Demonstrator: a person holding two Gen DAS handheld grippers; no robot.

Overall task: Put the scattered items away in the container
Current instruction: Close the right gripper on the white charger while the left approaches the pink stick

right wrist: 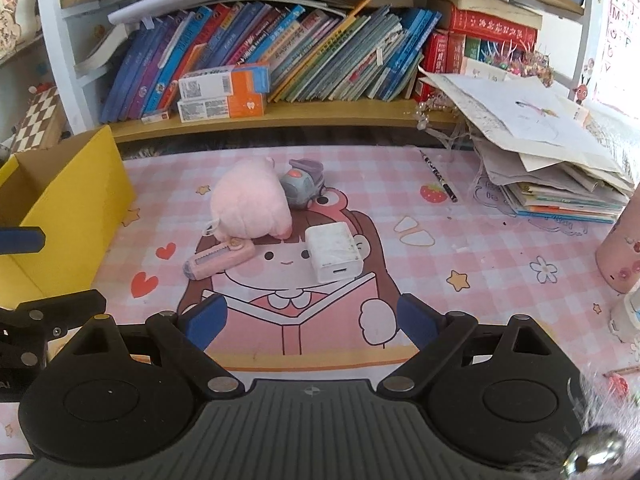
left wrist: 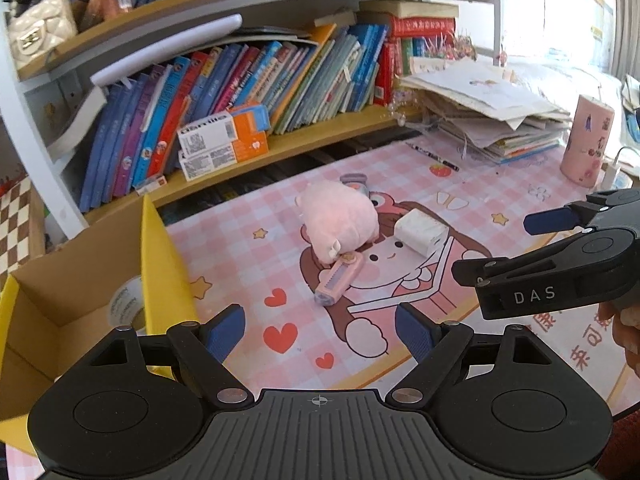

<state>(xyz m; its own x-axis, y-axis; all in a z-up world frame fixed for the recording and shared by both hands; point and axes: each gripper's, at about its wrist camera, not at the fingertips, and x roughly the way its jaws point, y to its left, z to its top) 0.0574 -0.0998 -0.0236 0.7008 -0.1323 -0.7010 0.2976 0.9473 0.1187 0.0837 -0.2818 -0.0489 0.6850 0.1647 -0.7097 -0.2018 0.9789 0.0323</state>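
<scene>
Both the left gripper and right gripper are held apart and empty, aimed at the pink plush at frame centre, ready for the yellow box at left.

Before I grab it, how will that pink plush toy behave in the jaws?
The pink plush toy looks soft, so it will probably squash and feel light. It leans against the grey toy car and the pink utility knife, so lifting may nudge both.

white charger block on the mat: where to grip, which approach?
Grip the white charger block across its two long flat sides, near mid-length, coming down from above with the right gripper, which is open and nearest. It lies flat, port end toward the camera, clear of the pink plush, so both sides look reachable.
</scene>
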